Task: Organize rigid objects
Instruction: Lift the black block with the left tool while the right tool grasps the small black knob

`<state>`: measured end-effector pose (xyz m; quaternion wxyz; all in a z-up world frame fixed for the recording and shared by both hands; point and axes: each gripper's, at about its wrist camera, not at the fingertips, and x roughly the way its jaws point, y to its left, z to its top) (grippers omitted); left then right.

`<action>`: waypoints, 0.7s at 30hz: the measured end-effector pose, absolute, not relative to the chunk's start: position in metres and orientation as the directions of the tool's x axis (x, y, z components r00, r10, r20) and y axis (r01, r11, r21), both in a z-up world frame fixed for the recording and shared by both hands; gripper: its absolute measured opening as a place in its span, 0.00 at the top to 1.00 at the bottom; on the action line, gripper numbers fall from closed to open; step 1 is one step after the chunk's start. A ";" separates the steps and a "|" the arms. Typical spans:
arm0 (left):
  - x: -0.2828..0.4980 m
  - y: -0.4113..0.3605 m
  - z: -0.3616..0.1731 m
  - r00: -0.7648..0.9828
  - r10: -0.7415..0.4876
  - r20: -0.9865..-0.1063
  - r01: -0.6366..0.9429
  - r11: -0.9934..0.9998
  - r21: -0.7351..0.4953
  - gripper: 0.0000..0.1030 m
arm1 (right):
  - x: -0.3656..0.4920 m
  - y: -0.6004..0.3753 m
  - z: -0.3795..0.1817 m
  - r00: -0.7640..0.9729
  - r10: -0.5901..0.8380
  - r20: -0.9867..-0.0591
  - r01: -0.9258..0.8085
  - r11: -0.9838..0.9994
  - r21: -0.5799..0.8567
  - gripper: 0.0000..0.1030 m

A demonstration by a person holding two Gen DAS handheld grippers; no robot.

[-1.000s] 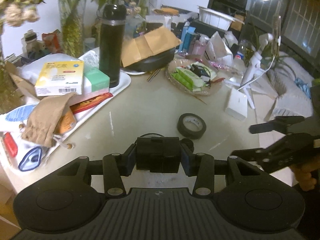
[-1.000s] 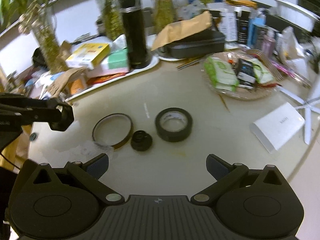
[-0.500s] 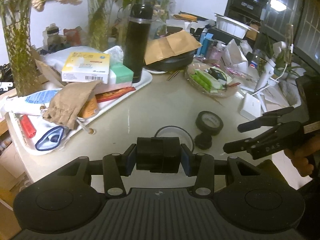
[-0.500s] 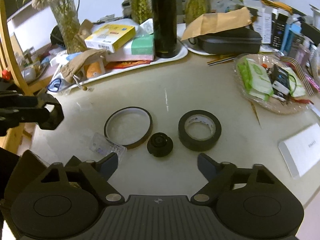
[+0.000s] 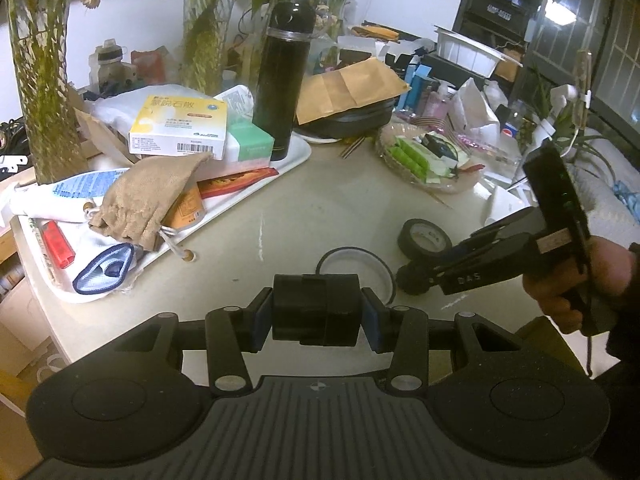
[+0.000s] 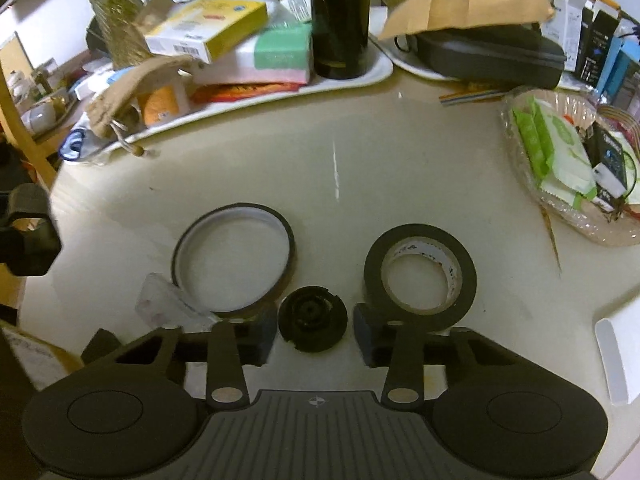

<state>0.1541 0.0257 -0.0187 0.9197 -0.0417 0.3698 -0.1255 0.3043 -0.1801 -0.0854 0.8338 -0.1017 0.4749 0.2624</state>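
My left gripper [image 5: 316, 314] is shut on a black cylindrical part [image 5: 316, 308] and holds it above the table's near edge. My right gripper [image 6: 314, 326] is low over the table, its pads close on either side of a small round black cap [image 6: 313, 318] with small gaps showing. A thin brown tape ring [image 6: 234, 258] lies left of the cap and a black tape roll [image 6: 420, 276] lies right of it. In the left wrist view the right gripper [image 5: 416, 278] reaches over the cap beside the tape ring [image 5: 354, 266] and the black roll [image 5: 424, 236].
A white tray [image 5: 296, 160] at back left holds boxes, a tan pouch [image 5: 148, 200] and a tall black flask [image 5: 284, 80]. A dish of green packets [image 6: 560, 160] stands at right. A black case [image 6: 488, 56] lies at the back. A white box [image 6: 616, 356] lies at right.
My right gripper has dropped toward the table and narrowed around the small black cap. My left gripper has drawn back and up with the black part still held.
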 end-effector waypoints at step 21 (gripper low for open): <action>0.148 0.015 -0.014 0.721 -0.287 -0.630 0.247 0.957 -0.153 0.57 | 0.272 -0.190 -0.042 0.499 0.351 -0.792 -0.506 0.860 0.063 0.70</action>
